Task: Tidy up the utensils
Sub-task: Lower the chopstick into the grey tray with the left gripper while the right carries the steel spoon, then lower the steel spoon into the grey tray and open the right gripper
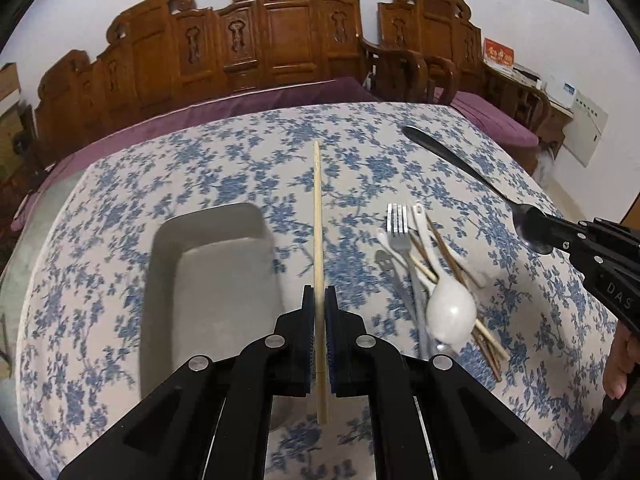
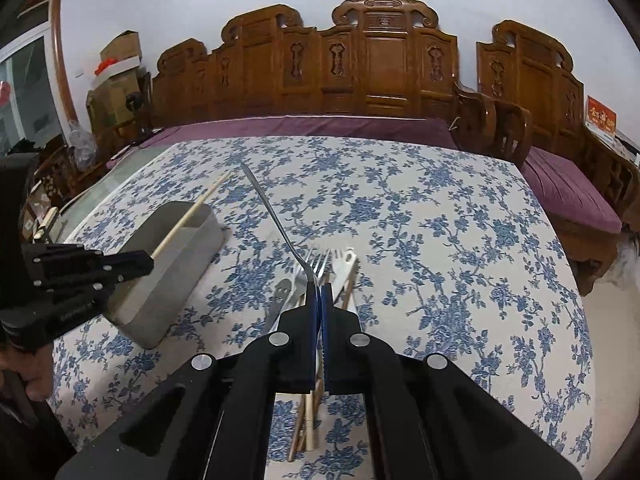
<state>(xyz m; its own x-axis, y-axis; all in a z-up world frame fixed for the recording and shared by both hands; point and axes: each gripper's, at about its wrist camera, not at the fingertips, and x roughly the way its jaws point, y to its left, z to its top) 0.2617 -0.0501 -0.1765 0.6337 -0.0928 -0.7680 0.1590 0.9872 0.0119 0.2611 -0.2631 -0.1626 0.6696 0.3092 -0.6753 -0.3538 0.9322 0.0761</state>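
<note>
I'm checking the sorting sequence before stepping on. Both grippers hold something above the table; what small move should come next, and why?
Probably carry the left gripper leftward over the grey tray and lower it. It is shut on a chopstick that hangs just right of the tray, which looks empty. The right gripper is shut on a metal spoon, over the utensil pile, and can follow.

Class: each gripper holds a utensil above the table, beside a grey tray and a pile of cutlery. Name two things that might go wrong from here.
1. The left gripper pinches the chopstick near one end; the long free part may swing or slip before reaching the tray.
2. The right gripper holds the spoon by its bowl, right over the pile; a slip could scatter it.
</note>
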